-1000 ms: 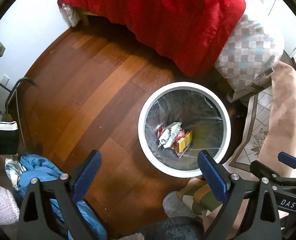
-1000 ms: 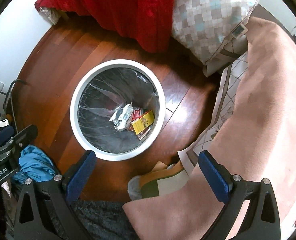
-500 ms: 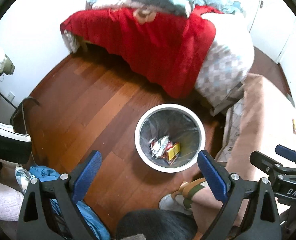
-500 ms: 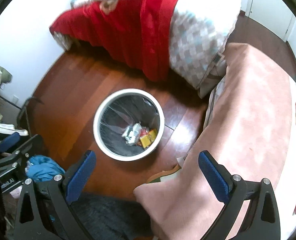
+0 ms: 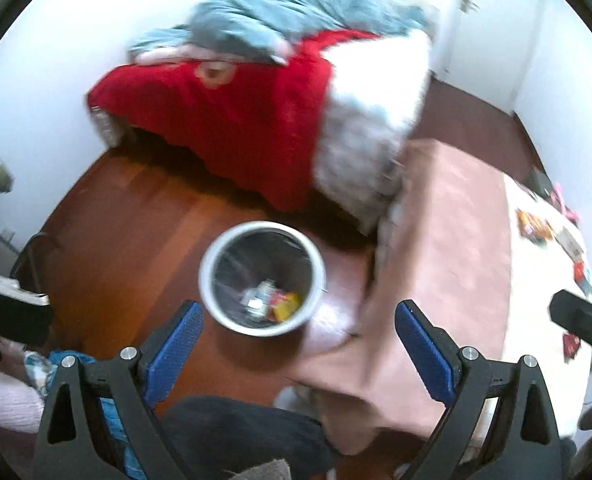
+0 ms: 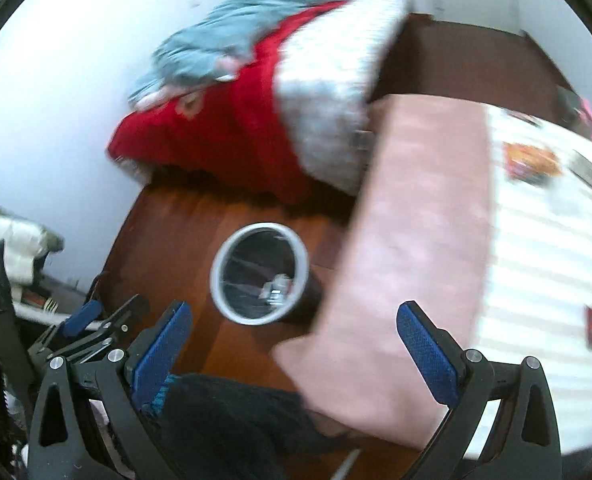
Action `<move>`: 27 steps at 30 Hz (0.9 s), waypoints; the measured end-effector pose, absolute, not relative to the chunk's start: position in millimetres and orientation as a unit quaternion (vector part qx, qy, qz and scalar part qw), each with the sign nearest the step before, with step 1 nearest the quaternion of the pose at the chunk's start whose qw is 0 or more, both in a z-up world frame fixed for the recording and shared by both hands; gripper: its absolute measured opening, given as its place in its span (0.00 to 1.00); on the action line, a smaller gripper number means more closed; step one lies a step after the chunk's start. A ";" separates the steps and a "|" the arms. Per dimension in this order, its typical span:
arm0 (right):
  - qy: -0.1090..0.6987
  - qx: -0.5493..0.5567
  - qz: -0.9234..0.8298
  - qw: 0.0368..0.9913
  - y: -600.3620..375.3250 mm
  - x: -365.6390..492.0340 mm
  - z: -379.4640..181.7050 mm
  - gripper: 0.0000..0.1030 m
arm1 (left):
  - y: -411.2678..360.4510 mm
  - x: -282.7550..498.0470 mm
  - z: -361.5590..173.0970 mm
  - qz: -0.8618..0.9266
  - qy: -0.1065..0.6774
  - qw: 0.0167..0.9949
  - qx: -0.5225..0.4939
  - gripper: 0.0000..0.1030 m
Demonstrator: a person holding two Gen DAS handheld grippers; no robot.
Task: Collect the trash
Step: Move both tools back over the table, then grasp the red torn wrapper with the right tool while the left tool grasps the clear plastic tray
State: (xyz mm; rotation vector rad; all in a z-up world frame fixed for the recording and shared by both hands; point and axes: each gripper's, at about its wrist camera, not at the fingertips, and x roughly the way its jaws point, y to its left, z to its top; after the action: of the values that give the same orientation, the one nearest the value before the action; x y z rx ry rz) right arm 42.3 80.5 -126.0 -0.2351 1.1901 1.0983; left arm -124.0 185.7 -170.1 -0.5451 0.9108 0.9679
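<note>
Right wrist view: right gripper (image 6: 294, 340) and left gripper (image 5: 297, 338) both spread wide, empty; snack wrappers (image 6: 529, 162) lie up-right on the white striped tabletop (image 6: 535, 280), right gripper nearer; bin (image 6: 260, 274) ahead on floor

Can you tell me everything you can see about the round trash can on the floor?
The trash can is round, with a pale rim and a clear plastic liner inside dark walls. It stands upright on the brown wooden floor, beside the pink cloth and in front of the red blanket. Wrappers, silvery, red and yellow, lie at its bottom. Neither gripper touches it.
</note>
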 end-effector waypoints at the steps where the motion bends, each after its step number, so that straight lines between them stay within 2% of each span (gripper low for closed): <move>1: 0.533 -0.106 0.473 0.693 64.9 56.6 -128.9 1.00 | 179.4 -109.8 -176.8 0.433 0.424 0.755 -0.250 0.95; 10: 0.584 -0.110 0.277 0.755 -89.1 211.5 -206.8 1.00 | 91.3 51.7 -264.0 0.325 0.515 0.764 -0.211 0.95; 12: 0.594 -0.108 0.260 0.754 -109.3 239.2 -226.2 0.96 | 77.3 80.7 -279.1 0.313 0.531 0.763 -0.197 0.95; 14: 0.602 -0.112 0.249 0.751 -118.6 261.5 -243.8 0.83 | 67.2 101.4 -290.3 0.303 0.543 0.761 -0.188 0.95; 18: 0.613 -0.122 0.256 0.738 -118.9 289.5 -272.4 0.76 | 59.6 128.5 -304.4 0.292 0.563 0.754 -0.170 0.95; 20: 0.617 -0.126 0.268 0.730 -117.1 299.3 -285.6 0.55 | 59.4 136.7 -306.6 0.290 0.568 0.753 -0.162 0.95; 22: 0.622 -0.117 0.280 0.722 -115.7 302.8 -292.7 0.40 | 61.3 146.7 -307.7 0.288 0.570 0.753 -0.160 0.95; 27: 0.610 -0.071 0.285 0.736 -114.2 318.0 -283.3 0.34 | 71.2 180.4 -290.1 0.267 0.561 0.770 -0.147 0.95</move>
State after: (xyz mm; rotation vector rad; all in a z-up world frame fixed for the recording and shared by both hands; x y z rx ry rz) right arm 318.0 -114.2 -283.3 -0.1553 1.3395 0.6271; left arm 180.4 71.2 -290.1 -0.3189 1.2158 0.5794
